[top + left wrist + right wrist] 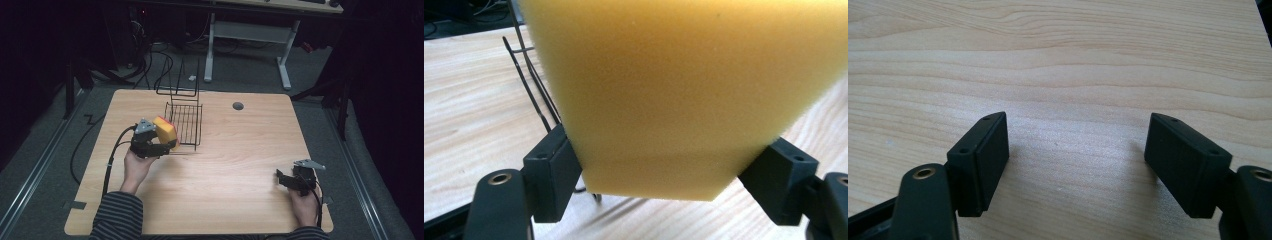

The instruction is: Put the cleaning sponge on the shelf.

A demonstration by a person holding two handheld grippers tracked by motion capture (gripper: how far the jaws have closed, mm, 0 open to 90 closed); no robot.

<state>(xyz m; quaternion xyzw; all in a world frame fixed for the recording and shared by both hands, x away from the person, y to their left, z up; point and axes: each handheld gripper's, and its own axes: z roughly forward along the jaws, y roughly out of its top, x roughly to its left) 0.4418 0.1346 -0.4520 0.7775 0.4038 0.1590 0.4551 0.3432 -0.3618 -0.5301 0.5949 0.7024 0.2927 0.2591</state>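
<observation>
A yellow sponge (165, 130) with a red edge is clamped in my left gripper (159, 145), held just above the table at the left. In the left gripper view the sponge (684, 85) bulges out between the two black pads (551, 172), which squeeze its narrow end. A black wire rack (184, 121) stands right beside the sponge, and its wires (531, 85) run behind the sponge on the left. My right gripper (283, 179) rests low at the table's front right, its jaws apart. Between its pads (983, 160) lies only bare wood.
The light wooden table (240, 160) has a round grey cable hole (238, 106) at the back. A black cable (112, 160) trails from the left gripper toward the front. Behind the table stand white desk legs (285, 65) on a dark floor.
</observation>
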